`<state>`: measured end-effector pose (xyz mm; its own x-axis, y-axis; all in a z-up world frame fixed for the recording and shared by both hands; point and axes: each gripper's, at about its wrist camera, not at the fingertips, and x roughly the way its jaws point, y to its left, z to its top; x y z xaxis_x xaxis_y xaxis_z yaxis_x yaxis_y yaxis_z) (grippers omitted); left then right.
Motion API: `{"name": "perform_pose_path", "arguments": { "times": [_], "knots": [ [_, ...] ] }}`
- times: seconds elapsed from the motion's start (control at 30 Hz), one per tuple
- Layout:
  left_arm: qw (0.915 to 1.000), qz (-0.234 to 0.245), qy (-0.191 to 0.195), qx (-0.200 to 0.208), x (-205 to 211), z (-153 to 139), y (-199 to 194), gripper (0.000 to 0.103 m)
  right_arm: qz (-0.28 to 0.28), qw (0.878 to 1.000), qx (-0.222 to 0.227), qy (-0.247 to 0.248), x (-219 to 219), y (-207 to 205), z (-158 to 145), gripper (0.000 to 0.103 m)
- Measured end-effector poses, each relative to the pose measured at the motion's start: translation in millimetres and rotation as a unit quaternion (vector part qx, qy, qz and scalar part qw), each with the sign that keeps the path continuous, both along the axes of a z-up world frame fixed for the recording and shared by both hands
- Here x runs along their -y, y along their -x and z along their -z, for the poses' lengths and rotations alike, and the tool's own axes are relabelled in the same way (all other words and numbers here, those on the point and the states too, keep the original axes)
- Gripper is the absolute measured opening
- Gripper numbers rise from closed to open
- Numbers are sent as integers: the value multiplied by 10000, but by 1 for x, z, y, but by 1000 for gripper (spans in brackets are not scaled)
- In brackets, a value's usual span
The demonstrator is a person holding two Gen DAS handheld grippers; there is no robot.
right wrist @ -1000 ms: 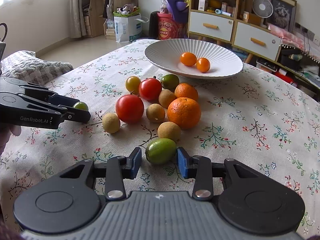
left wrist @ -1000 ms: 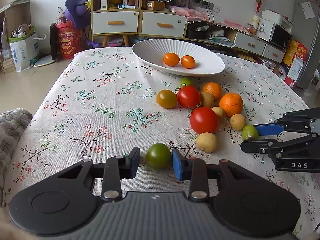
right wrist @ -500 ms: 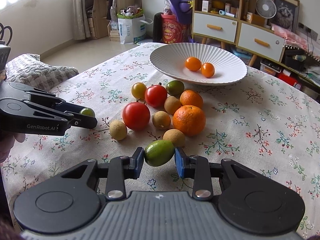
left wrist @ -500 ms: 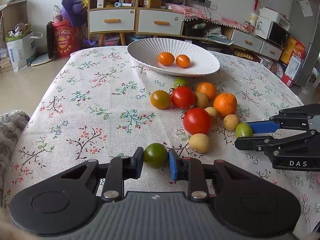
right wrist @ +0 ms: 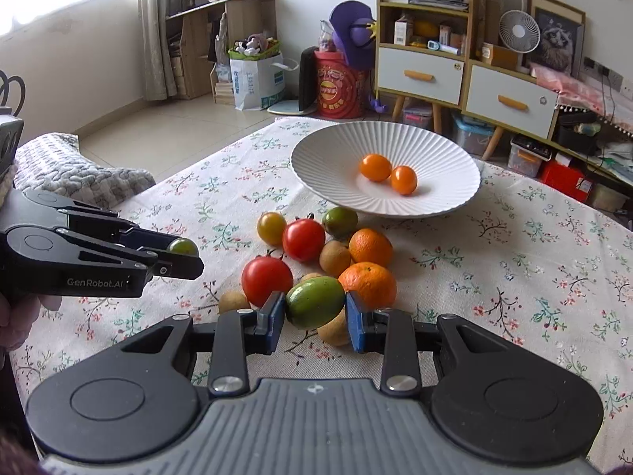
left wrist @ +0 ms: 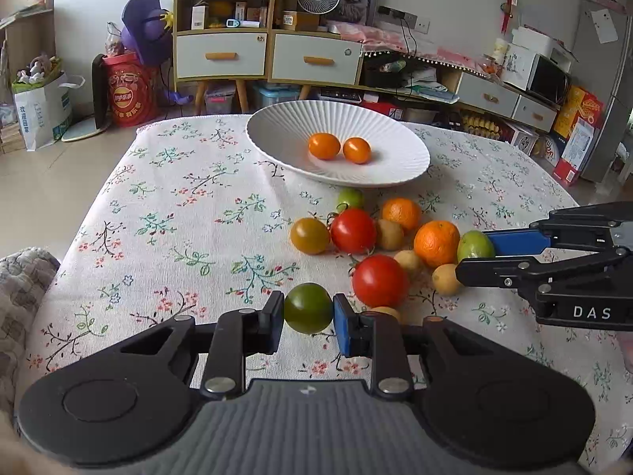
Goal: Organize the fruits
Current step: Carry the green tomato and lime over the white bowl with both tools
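Gripping a green fruit in each pair of tongs above the desk

Clamped between the pads of the left tongs (left wrist: 308, 312) sits a round dark green tomato (left wrist: 308, 308), the jaws drawn in tight against both its sides. The right tongs (right wrist: 315, 312) are closed on a green oval fruit (right wrist: 315, 301), pads pressing each end, and the fruit hangs clear of the cloth in front of the pile. In the left wrist view the right tongs (left wrist: 480, 255) reach in from the right edge with that same fruit (left wrist: 474, 244) at their tips, just beside the large orange (left wrist: 436, 243).

On the floral tablecloth (left wrist: 178, 217) that covers the desk lies the loose pile: two red tomatoes (left wrist: 380, 280), a yellow-brown tomato (left wrist: 309, 235), a smaller orange (left wrist: 401, 212), another green fruit (left wrist: 350, 198) near the plate, and several small tan fruits (left wrist: 445, 278), most of them touching one another.

Beyond the pile stands a white ribbed plate (left wrist: 277, 126), holding two small orange tomatoes (left wrist: 324, 146) side by side.

A hand (right wrist: 16, 312) shows at the left edge of the right wrist view, under the left tongs.
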<state>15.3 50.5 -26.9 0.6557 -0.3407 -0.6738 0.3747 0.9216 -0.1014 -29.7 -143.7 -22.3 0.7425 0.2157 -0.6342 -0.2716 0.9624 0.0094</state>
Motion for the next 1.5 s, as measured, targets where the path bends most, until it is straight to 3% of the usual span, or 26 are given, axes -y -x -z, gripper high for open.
{"name": "perform_pose_path", "arguments": {
  "times": [0.47, 1.17, 1.5],
  "knots": [
    [9995, 97, 168, 248, 23, -29, -25, 17, 187, 9992, 330, -98, 13, -33, -27, 30],
    [9994, -72, 286, 193, 62, -30, -80, 17, 507, 9985, 41, -193, 37, -89, -23, 30],
    [9994, -7, -211, 285, 76, -17, -97, 17, 447, 9970, -295, -567, 46, -106, -15, 30]
  ]
}}
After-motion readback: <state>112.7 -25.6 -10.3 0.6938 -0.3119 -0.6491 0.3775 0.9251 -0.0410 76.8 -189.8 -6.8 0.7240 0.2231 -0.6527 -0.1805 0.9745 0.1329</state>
